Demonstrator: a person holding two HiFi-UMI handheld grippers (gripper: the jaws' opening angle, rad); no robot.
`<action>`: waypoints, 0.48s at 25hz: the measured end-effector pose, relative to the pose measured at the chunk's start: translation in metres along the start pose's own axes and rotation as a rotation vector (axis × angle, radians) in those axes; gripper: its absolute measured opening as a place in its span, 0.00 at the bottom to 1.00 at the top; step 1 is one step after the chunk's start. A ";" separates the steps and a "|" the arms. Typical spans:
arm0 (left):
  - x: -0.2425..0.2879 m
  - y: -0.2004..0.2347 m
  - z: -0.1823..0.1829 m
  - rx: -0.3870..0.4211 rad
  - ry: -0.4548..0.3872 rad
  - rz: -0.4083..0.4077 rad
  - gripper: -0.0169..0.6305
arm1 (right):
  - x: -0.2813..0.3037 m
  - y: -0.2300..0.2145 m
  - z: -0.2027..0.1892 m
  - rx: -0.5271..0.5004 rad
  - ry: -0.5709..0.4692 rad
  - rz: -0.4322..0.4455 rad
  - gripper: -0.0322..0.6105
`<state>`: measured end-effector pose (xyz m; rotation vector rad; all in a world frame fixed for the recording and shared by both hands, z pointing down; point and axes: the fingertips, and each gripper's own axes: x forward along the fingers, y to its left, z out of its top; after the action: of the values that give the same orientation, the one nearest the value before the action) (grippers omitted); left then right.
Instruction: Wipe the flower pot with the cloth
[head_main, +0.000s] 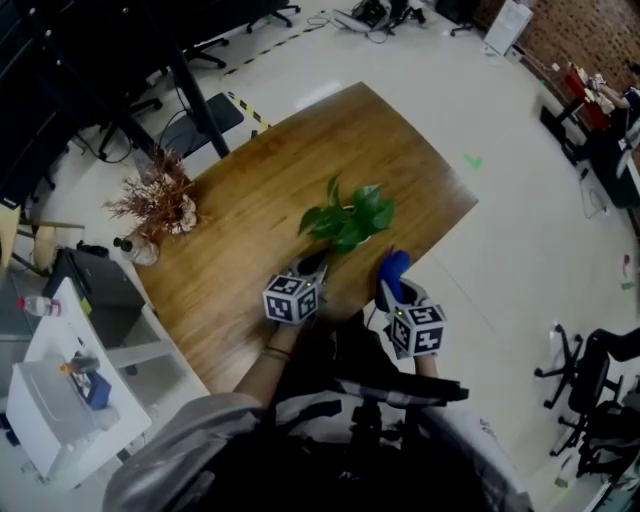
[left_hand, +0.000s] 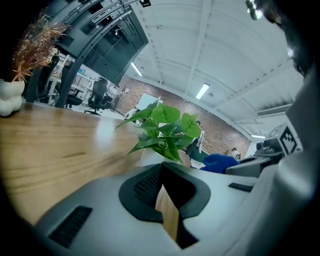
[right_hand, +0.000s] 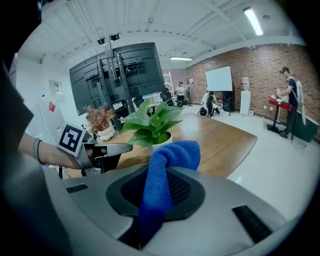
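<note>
A leafy green plant (head_main: 347, 218) stands in a white flower pot (right_hand: 162, 141) near the front edge of the wooden table (head_main: 250, 210). My right gripper (right_hand: 166, 162) is shut on a blue cloth (right_hand: 161, 185), which sticks up out of the jaws a little short of the pot and to its right. In the head view the cloth (head_main: 393, 270) hangs over the table's edge. My left gripper (head_main: 312, 266) sits low on the table just in front of the pot (left_hand: 152, 157), jaws together with nothing between them. The left gripper (right_hand: 111, 150) also shows in the right gripper view.
A dried flower arrangement in a white vase (head_main: 160, 205) stands at the table's far left. A white shelf unit (head_main: 70, 390) is on the floor to the left, office chairs (head_main: 590, 390) to the right. People stand far off by the brick wall (right_hand: 290, 95).
</note>
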<state>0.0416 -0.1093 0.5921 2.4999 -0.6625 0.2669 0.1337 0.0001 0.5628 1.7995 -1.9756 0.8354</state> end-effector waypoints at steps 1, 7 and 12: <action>0.002 0.002 0.000 -0.004 -0.003 0.008 0.04 | 0.005 -0.003 0.004 -0.027 0.004 0.006 0.14; 0.012 0.010 0.001 -0.047 -0.016 0.063 0.04 | 0.034 -0.028 0.026 -0.214 0.055 0.032 0.14; 0.016 0.020 0.007 -0.068 -0.034 0.118 0.04 | 0.058 -0.036 0.039 -0.427 0.097 0.099 0.14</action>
<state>0.0457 -0.1339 0.6006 2.4095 -0.8210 0.2414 0.1661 -0.0705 0.5754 1.4017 -2.0070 0.4685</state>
